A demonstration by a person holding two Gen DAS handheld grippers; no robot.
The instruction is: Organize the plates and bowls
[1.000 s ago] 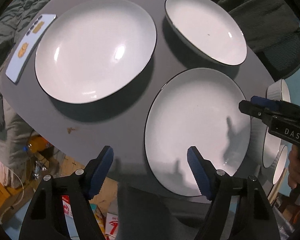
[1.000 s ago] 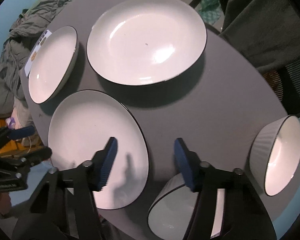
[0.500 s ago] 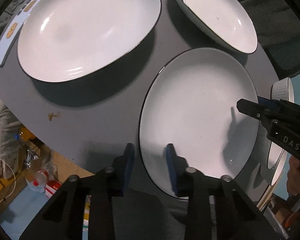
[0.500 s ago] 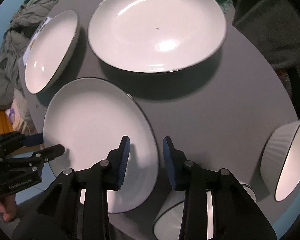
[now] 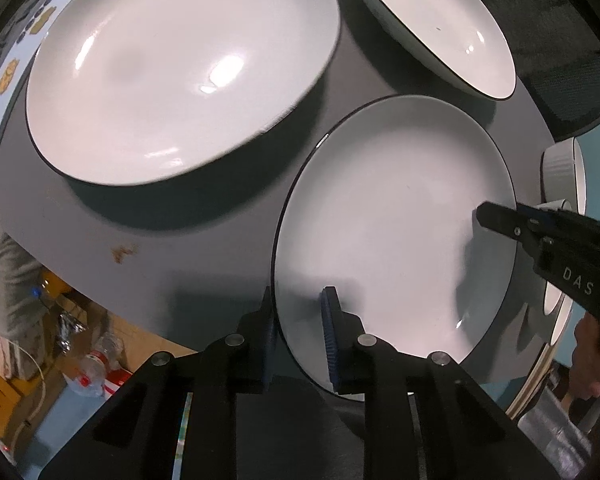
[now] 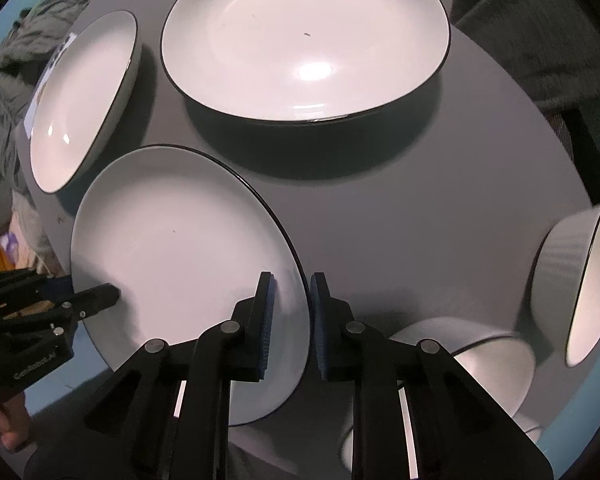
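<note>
left gripper [image 5: 299,332]: black plastic, with two chunky arms
left pads [image 5: 330,336]: blue and ribbed, one strip on each finger
left screws [image 5: 232,339]: round and silver, four in a row
right gripper [image 6: 291,320]: black too, same shape
right pads [image 6: 269,320]: blue, with tiny ridges
right screws [image 6: 355,327]: shiny silver dots on the arms
writing: white letters "DAS" [image 5: 577,280] on the right gripper's side
hand [image 5: 590,360]: bare, no glove or sleeve showing

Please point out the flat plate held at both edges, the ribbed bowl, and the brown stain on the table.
flat plate [image 5: 392,216]: left wrist view, its white middle.
ribbed bowl [image 6: 560,264]: right wrist view, its ribbed outer wall.
brown stain [image 5: 122,252]: left wrist view, middle of the mark.
</note>
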